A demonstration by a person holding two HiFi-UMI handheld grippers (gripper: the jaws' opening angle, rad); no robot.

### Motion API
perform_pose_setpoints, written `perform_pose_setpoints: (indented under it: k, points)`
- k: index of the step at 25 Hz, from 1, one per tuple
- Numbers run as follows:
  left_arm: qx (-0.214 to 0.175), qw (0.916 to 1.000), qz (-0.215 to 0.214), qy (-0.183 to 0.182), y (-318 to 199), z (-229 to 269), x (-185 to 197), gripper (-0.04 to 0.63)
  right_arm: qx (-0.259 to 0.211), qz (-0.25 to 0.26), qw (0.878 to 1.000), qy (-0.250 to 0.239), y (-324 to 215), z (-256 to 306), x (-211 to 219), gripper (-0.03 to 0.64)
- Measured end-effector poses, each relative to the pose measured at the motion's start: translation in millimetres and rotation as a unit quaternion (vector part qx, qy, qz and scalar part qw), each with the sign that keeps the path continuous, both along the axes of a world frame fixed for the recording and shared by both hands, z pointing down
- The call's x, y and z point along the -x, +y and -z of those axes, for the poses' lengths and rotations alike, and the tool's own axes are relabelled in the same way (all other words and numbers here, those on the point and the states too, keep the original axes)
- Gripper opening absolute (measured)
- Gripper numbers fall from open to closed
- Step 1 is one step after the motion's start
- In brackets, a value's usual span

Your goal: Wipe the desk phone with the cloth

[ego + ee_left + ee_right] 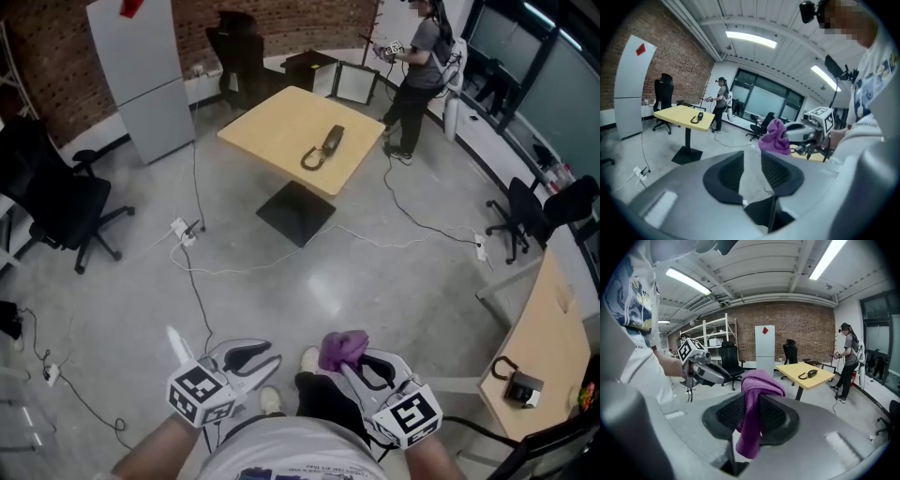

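Note:
A dark desk phone (325, 148) with a coiled cord lies on the yellow table (281, 122), far across the floor from me. Both grippers hang low near my body. My right gripper (349, 362) is shut on a purple cloth (342, 349), which bunches above the jaws and hangs down between them (754, 413). My left gripper (270, 357) holds nothing; its jaws stand a little apart, with floor showing through the narrow gap (752, 157). In the right gripper view the phone (808, 374) is small and distant.
A person (419, 66) with a headset stands beside the yellow table. A black office chair (56, 197) is at the left, another (539, 211) at the right. Cables and a power strip (186, 230) lie on the concrete floor. A second desk (553, 319) stands at right.

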State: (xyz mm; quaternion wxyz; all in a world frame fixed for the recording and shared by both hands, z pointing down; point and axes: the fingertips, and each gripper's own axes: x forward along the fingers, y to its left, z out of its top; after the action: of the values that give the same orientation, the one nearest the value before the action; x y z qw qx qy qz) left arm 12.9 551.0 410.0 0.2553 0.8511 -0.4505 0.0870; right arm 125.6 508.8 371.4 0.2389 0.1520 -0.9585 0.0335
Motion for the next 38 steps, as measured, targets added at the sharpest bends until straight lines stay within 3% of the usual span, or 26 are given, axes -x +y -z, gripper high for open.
perform_pose_setpoints:
  k: [3,11,17,22,29,38]
  points:
    - [0.009,0.9997,0.020,-0.003,-26.0,-6.5,18.6,0.132,0.006,0.005,1.000,0.004,-28.3,-6.6,11.4,0.089]
    - [0.034,0.9946,0.079,-0.059,-122.9,-10.4,83.0,0.149,0.005,0.034,0.999,-0.028,-141.6,-3.1,71.7,0.089]
    - [0.022,0.9923,0.103,-0.065,-211.5,4.2,103.6,0.157,-0.005,0.041,0.999,-0.032,-221.0,1.5,81.8,0.089]
    - [0.033,0.9930,0.098,-0.058,-260.1,1.9,112.2,0.161,0.014,0.020,0.999,-0.024,-260.4,-9.9,92.1,0.089]
    - [0.044,0.9951,0.077,-0.044,-337.7,-18.4,154.0,0.232,0.022,-0.018,1.000,-0.006,-318.5,-24.8,125.6,0.089]
    - [0.057,0.9970,0.008,-0.051,-454.3,-35.1,191.7,0.279,0.013,-0.106,0.994,-0.007,-404.7,-9.8,171.9,0.089]
